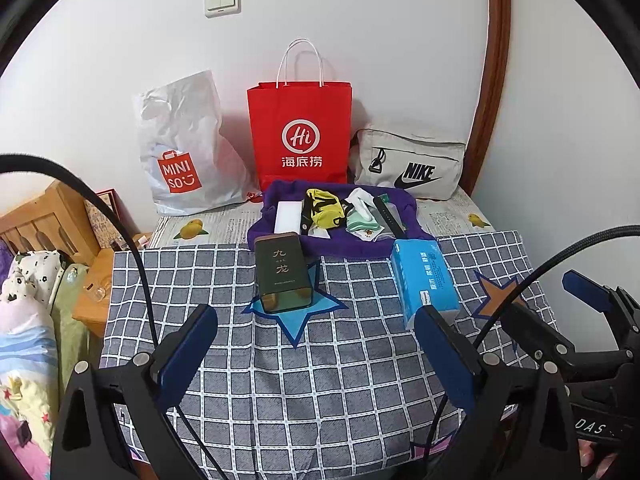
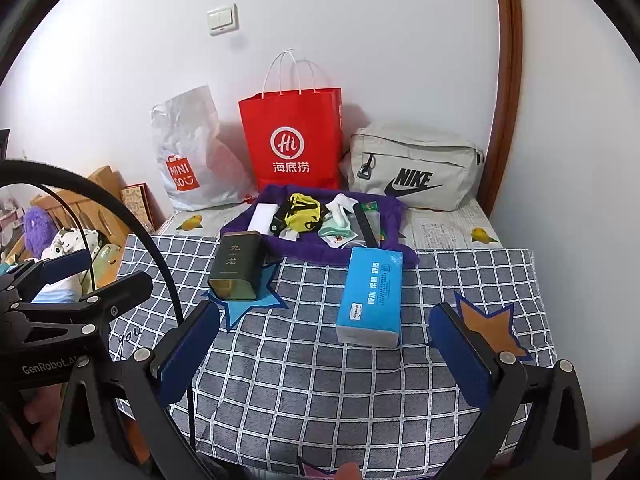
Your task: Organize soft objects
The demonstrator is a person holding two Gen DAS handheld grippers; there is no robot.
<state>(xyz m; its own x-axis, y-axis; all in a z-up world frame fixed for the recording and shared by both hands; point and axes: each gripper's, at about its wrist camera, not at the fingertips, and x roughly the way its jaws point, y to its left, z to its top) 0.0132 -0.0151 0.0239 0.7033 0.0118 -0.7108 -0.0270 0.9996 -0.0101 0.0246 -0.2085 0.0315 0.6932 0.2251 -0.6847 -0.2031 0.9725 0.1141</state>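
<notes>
- My left gripper (image 1: 316, 348) and right gripper (image 2: 326, 344) both hover with jaws spread wide, holding nothing.
- The blue tissue pack (image 2: 370, 296) lies on the checked cloth (image 2: 300, 380), just before the purple tray (image 2: 394, 210) of soft items.
- I judge it best to straddle the pack's narrow sides and squeeze gently.
- The tray's small contents overlap and are hard to identify.
</notes>
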